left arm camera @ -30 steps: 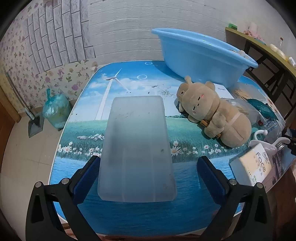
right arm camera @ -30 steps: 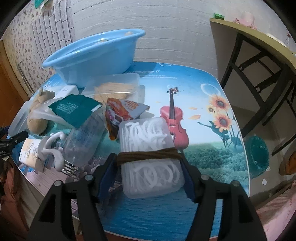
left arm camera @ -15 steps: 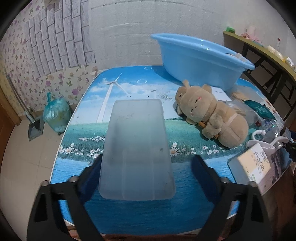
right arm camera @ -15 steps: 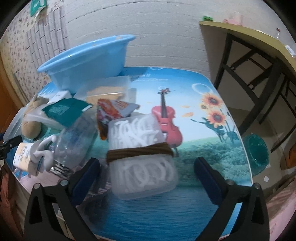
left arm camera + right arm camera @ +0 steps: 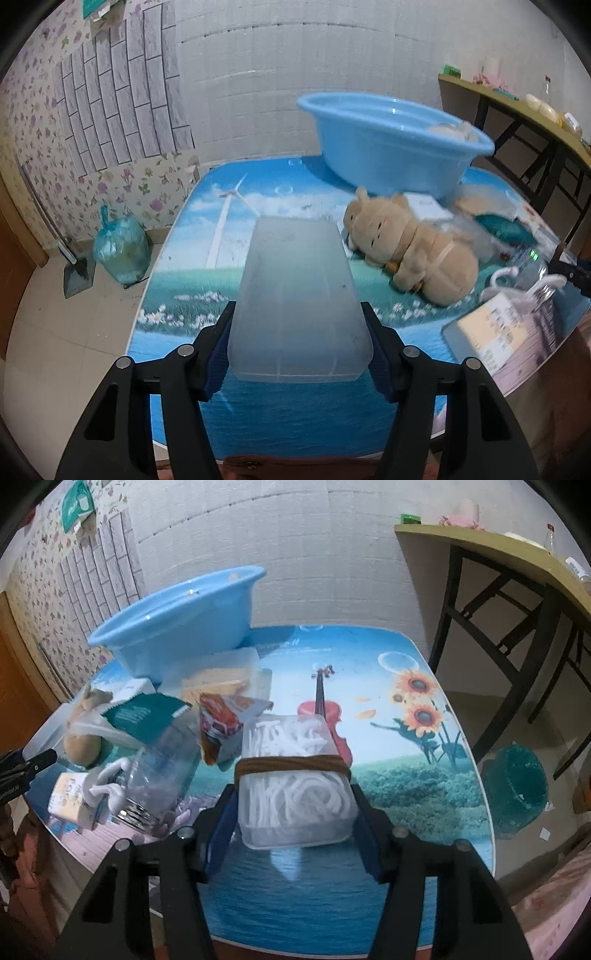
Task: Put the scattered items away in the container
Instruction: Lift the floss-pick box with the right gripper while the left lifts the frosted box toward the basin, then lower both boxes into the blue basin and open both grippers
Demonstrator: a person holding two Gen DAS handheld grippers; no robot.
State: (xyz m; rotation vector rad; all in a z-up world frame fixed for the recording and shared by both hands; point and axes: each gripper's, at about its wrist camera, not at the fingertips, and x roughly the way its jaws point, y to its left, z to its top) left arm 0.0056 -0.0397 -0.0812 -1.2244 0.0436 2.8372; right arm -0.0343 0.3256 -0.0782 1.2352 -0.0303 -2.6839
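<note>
At the right edge of the left wrist view, motion blur smears the print on a white carton (image 5: 491, 332), whose lower corner runs out of frame, and leaves the green packet (image 5: 504, 229) and clear wrappers behind the plush bear (image 5: 413, 251) indistinct. The blue basin (image 5: 391, 147) shows only a pale, unreadable lump over its far rim, and the small items on the shelf (image 5: 517, 103) at upper right are too tiny to identify. In the right wrist view, the bear is mostly buried behind a clear bottle (image 5: 159, 775) at left, and the bench (image 5: 369, 886) is cut off along the bottom.
</note>
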